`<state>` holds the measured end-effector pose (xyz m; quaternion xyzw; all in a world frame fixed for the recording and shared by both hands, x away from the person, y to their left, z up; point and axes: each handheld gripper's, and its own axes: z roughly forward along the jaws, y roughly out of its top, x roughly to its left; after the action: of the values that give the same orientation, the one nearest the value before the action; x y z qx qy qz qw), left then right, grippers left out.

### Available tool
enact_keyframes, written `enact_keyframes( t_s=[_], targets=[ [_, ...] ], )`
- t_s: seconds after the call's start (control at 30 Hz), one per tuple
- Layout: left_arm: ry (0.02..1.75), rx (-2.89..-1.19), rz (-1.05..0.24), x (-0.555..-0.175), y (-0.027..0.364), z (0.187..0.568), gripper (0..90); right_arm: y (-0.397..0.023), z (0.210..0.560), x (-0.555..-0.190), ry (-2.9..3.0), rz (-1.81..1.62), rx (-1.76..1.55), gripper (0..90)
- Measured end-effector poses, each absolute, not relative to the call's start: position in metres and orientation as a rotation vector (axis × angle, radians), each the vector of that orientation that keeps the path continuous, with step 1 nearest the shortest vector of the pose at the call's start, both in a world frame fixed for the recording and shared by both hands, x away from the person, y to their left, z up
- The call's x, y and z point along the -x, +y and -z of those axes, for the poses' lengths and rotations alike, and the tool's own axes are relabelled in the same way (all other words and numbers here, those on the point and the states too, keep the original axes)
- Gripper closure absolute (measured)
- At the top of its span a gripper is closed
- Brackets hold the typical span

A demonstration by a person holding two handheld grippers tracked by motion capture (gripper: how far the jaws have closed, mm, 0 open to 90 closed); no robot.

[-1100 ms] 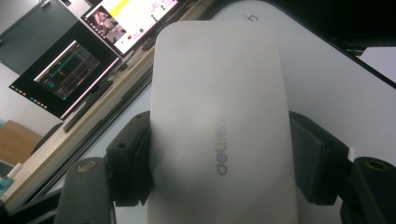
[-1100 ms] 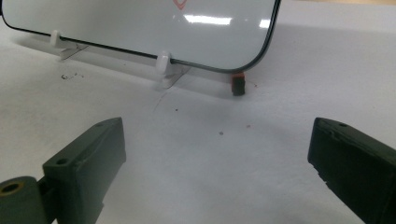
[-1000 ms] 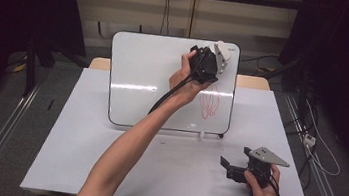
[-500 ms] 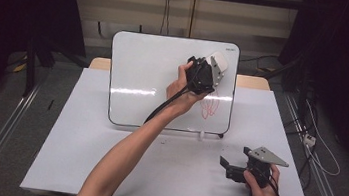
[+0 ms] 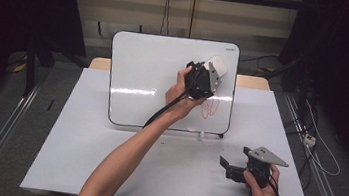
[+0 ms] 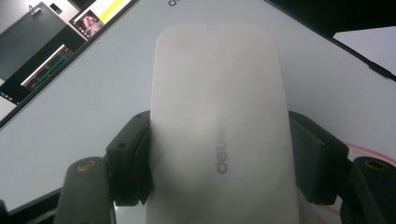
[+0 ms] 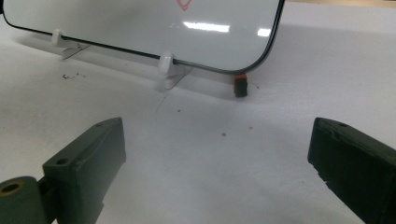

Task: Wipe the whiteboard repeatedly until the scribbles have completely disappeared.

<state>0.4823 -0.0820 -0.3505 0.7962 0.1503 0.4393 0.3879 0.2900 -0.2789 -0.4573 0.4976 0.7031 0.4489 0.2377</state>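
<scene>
A white board eraser (image 5: 218, 68) is clamped in my left gripper (image 5: 209, 76), held up against the upright whiteboard (image 5: 155, 75) just above a red scribble (image 5: 210, 107). In the left gripper view the eraser (image 6: 219, 116) stands between both black pads (image 6: 133, 158), its flat face turned toward the board (image 6: 93, 107), and a red line (image 6: 369, 151) shows at the right. My right gripper (image 5: 228, 167) rests low over the table at the front right. Its jaws are open and hold nothing (image 7: 215, 163).
The whiteboard (image 7: 140, 23) stands on small white feet (image 7: 166, 65) on the white table (image 5: 79, 157). A small red and black piece (image 7: 240, 84) lies by the board's lower corner. Dark curtains and metal floor rails flank the table.
My left hand has carried the eraser down the board's right side, closer to the red scribble. The right gripper has stayed put.
</scene>
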Motion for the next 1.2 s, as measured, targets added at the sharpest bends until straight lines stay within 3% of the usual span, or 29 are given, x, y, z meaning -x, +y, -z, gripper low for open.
enact_keyframes(
  t_s=[1.2],
  targets=[
    [0.339,-2.023,-1.112,-0.458,-0.08,0.38,31.1,-0.277,0.457,-0.291,1.932,-1.227,-1.36,4.2]
  ],
)
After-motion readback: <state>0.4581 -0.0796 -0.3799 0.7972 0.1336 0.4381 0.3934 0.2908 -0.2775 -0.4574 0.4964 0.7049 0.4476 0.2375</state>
